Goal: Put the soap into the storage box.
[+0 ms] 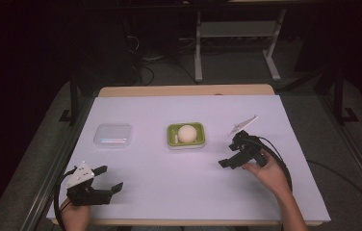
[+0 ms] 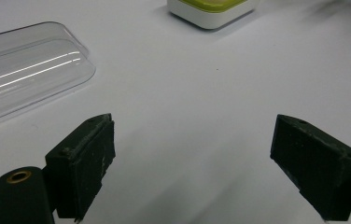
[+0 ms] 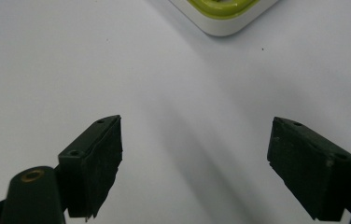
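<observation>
A green and white dish (image 1: pixel 185 135) sits mid-table with a pale round ball (image 1: pixel 187 133) in it. Left of it lies a clear plastic lid (image 1: pixel 113 135). My left gripper (image 1: pixel 109 179) rests open near the table's front left corner, nothing between its jaws. In the left gripper view the gripper (image 2: pixel 193 161) faces the lid (image 2: pixel 24 74) and the dish's corner (image 2: pixel 211 11). My right gripper (image 1: pixel 229 155) is open to the right of the dish, held by a hand. The right gripper view has the gripper (image 3: pixel 194 161) pointing at the dish's corner (image 3: pixel 222 16).
The white sheet (image 1: pixel 169 192) covers the wooden table, whose far edge (image 1: pixel 184 90) is bare wood. Cables trail from both grippers. A metal frame (image 1: pixel 237 43) stands on the floor beyond the table.
</observation>
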